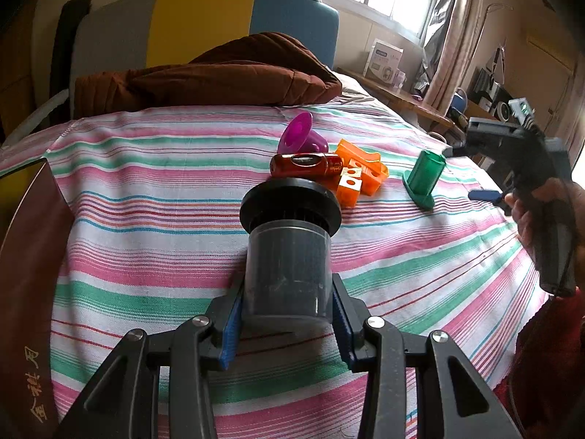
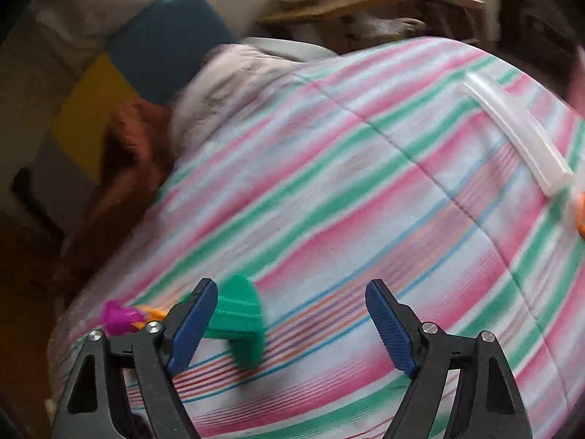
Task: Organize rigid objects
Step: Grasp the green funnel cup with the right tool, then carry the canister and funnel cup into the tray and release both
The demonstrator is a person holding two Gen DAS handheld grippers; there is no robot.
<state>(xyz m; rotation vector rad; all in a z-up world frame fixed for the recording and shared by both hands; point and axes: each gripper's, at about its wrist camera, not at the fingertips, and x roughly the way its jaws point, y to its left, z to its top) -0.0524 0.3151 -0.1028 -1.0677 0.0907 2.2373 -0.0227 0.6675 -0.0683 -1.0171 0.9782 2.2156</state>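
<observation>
On the striped bed (image 1: pixel 146 197), the left gripper (image 1: pixel 287 323) has its fingers clenched on a dark filter canister (image 1: pixel 289 248); the right gripper (image 2: pixel 292 325) stands released beside the green piece (image 2: pixel 239 322)

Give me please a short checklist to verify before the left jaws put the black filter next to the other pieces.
1. Left gripper shut on the black filter: ok.
2. Filter held on both sides by the blue pads: ok.
3. Bare striped sheet left of the pile of the brown tube and orange pieces: ok.
4. Right gripper open, holding nothing: ok.
5. Green piece standing apart from the pile: ok.
6. Filter's far end off the sheet: cannot tell.
</observation>
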